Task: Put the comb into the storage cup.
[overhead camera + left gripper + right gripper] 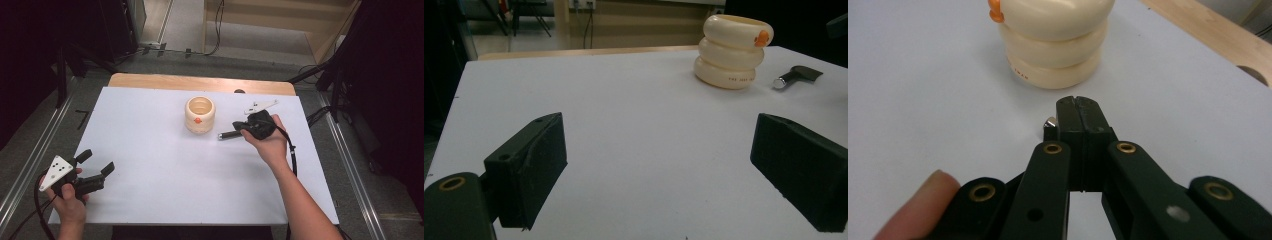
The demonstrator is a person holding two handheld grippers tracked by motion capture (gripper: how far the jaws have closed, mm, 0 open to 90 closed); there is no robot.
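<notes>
On a white tabletop (pixel 165 165) with a wooden strip along its far edge, a cream holder (pixel 200 114) shaped like three stacked rings, marked with a small orange spot, stands upright near the middle of the far half. Just to its right, the right gripper (pixel 239 131), held in a person's right hand (pixel 270 142), has its fingers (pixel 1068 117) pressed together on a dark pen-like object with a silver tip (pixel 227 135), which points toward the holder without touching it; in the right gripper view the silver end pokes out beside the closed fingers. At the near left corner, the left gripper (pixel 97 162) is held low over the tabletop in the left hand (pixel 67 200), its fingers (pixel 531 165) spread wide with nothing between them, well apart from the holder.
</notes>
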